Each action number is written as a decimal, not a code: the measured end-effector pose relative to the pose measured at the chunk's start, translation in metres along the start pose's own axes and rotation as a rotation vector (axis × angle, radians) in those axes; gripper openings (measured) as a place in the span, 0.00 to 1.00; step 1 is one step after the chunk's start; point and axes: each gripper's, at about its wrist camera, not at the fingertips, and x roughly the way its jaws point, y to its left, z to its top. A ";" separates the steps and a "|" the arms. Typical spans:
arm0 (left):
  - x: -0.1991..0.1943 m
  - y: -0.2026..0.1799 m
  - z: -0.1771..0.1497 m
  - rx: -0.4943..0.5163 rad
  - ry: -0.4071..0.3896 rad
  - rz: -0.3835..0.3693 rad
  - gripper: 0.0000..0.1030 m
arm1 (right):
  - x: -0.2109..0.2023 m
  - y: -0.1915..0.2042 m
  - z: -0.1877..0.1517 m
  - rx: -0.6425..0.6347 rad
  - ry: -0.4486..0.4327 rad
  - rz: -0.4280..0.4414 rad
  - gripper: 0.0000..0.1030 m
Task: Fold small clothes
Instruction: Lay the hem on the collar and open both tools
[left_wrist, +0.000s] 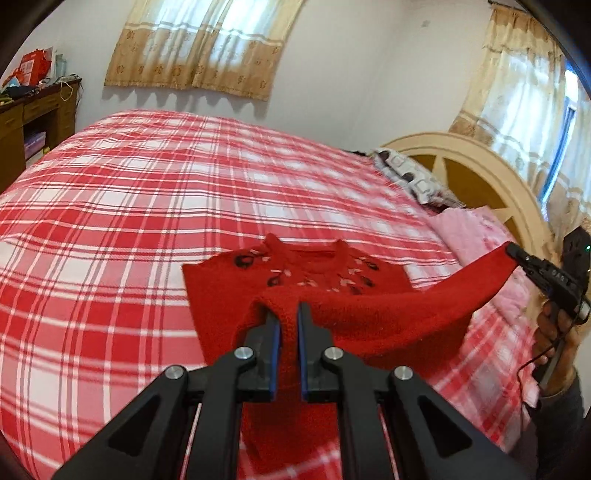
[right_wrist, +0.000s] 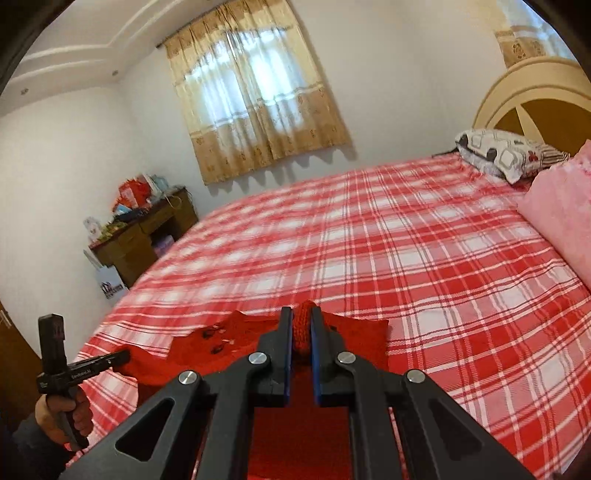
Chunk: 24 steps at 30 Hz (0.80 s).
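A small red knitted sweater (left_wrist: 221, 288) with dark and pink embroidery near the collar lies on the red-and-white plaid bed (left_wrist: 147, 184). My left gripper (left_wrist: 287, 314) is shut on a fold of the sweater's knit and lifts it. My right gripper (right_wrist: 301, 317) is shut on the cuff of a sleeve. In the left wrist view the right gripper (left_wrist: 515, 254) holds that sleeve (left_wrist: 461, 291) stretched out to the right. In the right wrist view the left gripper (right_wrist: 123, 356) pinches the sweater (right_wrist: 221, 339) at the left.
A pink blanket (left_wrist: 476, 240) and a patterned pillow (right_wrist: 506, 151) lie by the cream headboard (left_wrist: 480, 166). A wooden desk (right_wrist: 147, 236) with clutter stands by the far wall. Curtained windows (right_wrist: 255, 92) are behind the bed.
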 end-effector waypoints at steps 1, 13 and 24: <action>0.011 0.005 0.002 -0.006 0.016 -0.003 0.08 | 0.012 -0.003 -0.001 0.003 0.018 -0.006 0.07; 0.085 0.033 -0.004 0.001 0.122 0.061 0.10 | 0.125 -0.039 -0.015 0.050 0.178 -0.081 0.08; 0.049 0.036 -0.010 0.127 0.025 0.224 0.73 | 0.145 0.021 -0.054 -0.219 0.399 -0.141 0.46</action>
